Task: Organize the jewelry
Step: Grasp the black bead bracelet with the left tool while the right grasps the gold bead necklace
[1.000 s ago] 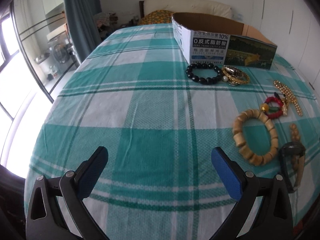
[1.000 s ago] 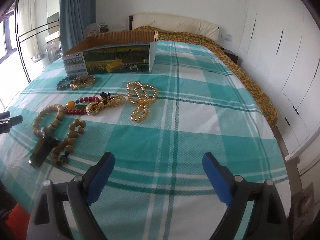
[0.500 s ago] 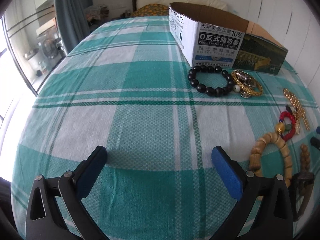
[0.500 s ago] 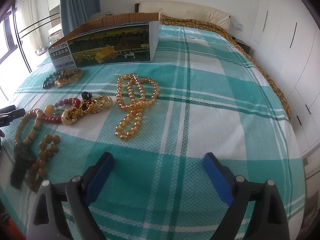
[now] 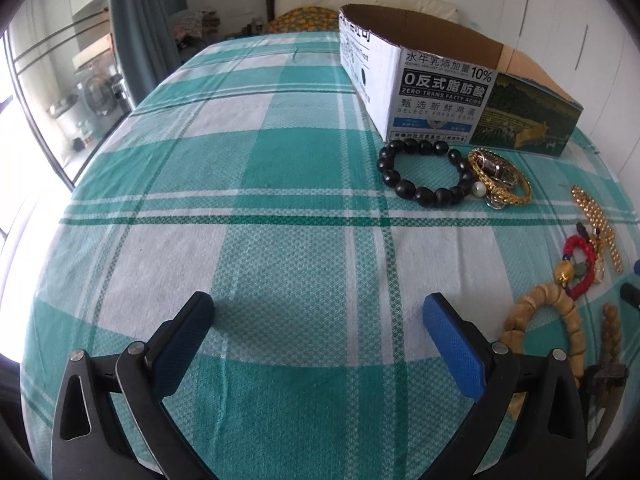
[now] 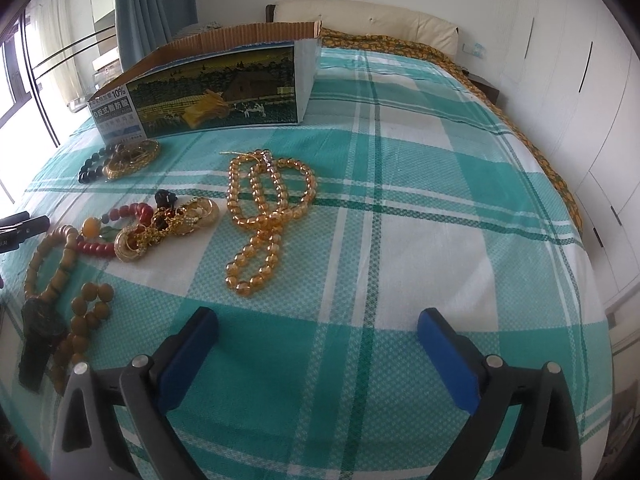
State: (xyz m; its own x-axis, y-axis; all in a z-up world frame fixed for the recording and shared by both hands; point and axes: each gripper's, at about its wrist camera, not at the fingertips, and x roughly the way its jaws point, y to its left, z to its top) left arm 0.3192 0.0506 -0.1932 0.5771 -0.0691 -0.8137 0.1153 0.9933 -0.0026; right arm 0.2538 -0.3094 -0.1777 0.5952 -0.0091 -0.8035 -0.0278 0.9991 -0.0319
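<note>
Jewelry lies on a green plaid bedspread (image 5: 280, 200) in front of an open cardboard box (image 5: 436, 96) (image 6: 216, 88). By the box are a black bead bracelet (image 5: 404, 189) and gold bangles (image 5: 500, 184). An amber bead necklace (image 6: 262, 240) lies ahead and left of my right gripper (image 6: 318, 316), whose jaws are opening with nothing between them. Left of it sit gold pieces (image 6: 180, 220), a red bead bracelet (image 6: 96, 248), a wooden bracelet (image 6: 60, 268) and a brown bead string (image 6: 86, 312). My left gripper (image 5: 319, 302) is open over bare cloth, with the wooden bracelet (image 5: 572, 328) to its right.
Headboard and pillow (image 6: 360, 20) lie beyond the box. White wardrobe doors (image 6: 580, 100) line the right side, and a curtain (image 5: 144, 32) and window are at the left. The bed's edges drop off on both sides.
Both grippers have moved forward and lower over the bed. The box and jewelry now look closer and larger in both views. No piece of jewelry has moved.
</note>
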